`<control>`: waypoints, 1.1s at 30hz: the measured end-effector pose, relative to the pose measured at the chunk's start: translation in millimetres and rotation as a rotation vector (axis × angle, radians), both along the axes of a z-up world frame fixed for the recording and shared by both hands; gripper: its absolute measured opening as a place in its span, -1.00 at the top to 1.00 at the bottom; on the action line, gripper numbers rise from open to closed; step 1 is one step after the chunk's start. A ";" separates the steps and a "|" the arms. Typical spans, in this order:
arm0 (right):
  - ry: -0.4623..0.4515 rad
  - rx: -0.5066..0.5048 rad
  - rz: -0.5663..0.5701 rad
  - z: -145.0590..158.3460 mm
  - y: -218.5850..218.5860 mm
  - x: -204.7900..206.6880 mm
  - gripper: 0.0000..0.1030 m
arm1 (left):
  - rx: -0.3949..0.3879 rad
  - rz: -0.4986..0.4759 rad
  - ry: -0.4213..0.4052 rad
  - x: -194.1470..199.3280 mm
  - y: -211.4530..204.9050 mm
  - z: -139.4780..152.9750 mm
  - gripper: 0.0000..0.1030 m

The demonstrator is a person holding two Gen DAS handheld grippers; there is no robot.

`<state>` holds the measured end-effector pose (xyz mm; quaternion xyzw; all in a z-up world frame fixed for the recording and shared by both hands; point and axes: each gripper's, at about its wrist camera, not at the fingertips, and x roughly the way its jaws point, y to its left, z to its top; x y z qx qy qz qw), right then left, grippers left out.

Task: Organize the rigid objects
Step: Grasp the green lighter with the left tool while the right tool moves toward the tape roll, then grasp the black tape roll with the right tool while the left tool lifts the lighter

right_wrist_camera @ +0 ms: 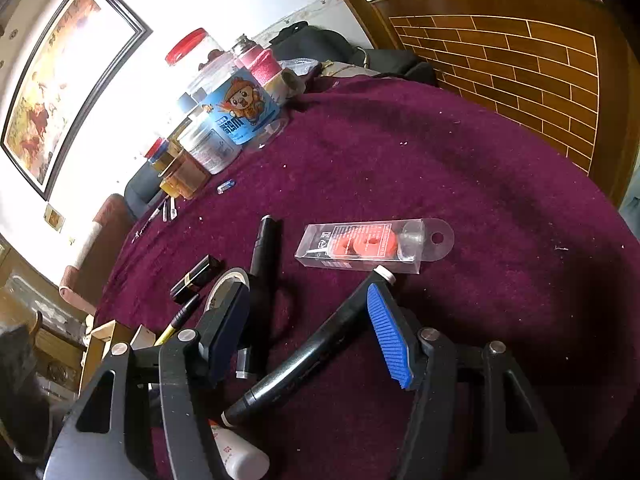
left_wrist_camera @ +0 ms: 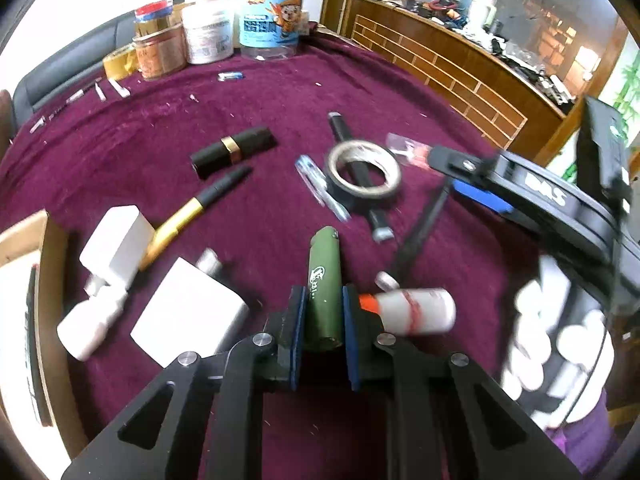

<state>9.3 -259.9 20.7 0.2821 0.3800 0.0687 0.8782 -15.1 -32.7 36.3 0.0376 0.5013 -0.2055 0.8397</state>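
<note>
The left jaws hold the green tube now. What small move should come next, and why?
Probably lift the green tube straight up a little. The left gripper has its jaws closed on it, and a white bottle and a white block lie close on either side, so a sideways drag could knock them. The right gripper is open above a black marker.

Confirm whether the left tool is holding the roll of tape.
No: the left tool is shut on the green cylinder, while the roll of tape lies apart on the purple cloth.
</note>
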 end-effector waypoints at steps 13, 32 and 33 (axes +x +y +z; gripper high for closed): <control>0.036 -0.029 0.006 -6.1 1.7 3.1 -0.17 | 0.042 -0.021 -0.053 0.6 -14.4 -22.9 0.67; 0.042 -0.024 0.003 -9.8 -1.5 5.4 -0.17 | -0.269 0.210 -0.184 -90.6 124.4 35.8 0.68; 0.046 -0.037 -0.004 -8.7 -0.9 5.1 -0.17 | -0.281 0.218 -0.181 -94.1 131.2 34.9 0.68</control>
